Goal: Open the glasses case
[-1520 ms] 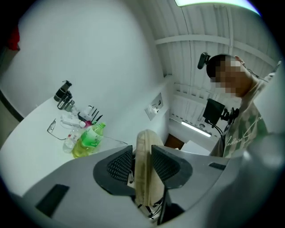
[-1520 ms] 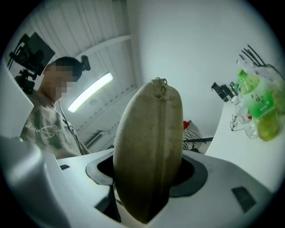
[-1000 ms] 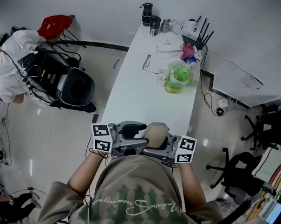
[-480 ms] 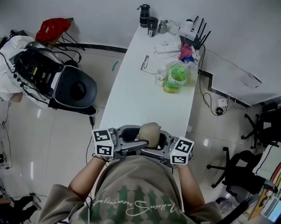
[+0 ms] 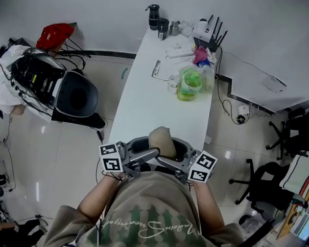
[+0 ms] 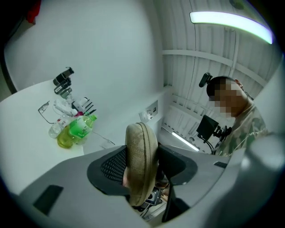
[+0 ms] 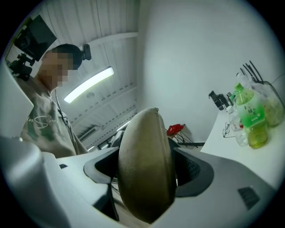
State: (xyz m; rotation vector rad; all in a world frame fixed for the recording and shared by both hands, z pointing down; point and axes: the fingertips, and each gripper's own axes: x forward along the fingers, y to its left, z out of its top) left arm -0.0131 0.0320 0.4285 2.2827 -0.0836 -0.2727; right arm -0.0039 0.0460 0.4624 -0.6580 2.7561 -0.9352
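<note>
The person held both grippers close in front of the chest, over the near end of the long white table (image 5: pixel 154 112). The glasses case (image 5: pixel 161 139), olive-brown and oval, was in the air between the two grippers, standing on its edge, and it did not touch the table. Its zipper seam ran around the rim and the two halves were together, so the case was not opened.

The left gripper (image 5: pixel 143 151) came from the left side. In the left gripper view the case (image 6: pixel 141 162) filled the gap between its jaws, and the dark pads lay against both flat sides; these jaws had just been closing a little. The right gripper (image 5: pixel 176 156) came from the opposite side. In the right gripper view the case (image 7: pixel 144 167) also stood between the jaws with the pads against it, though these jaws had just been opening slightly.

Farther along the table stood a green bottle (image 5: pixel 187 84), and a pair of eyeglasses (image 5: pixel 156 69) lay near it.
</note>
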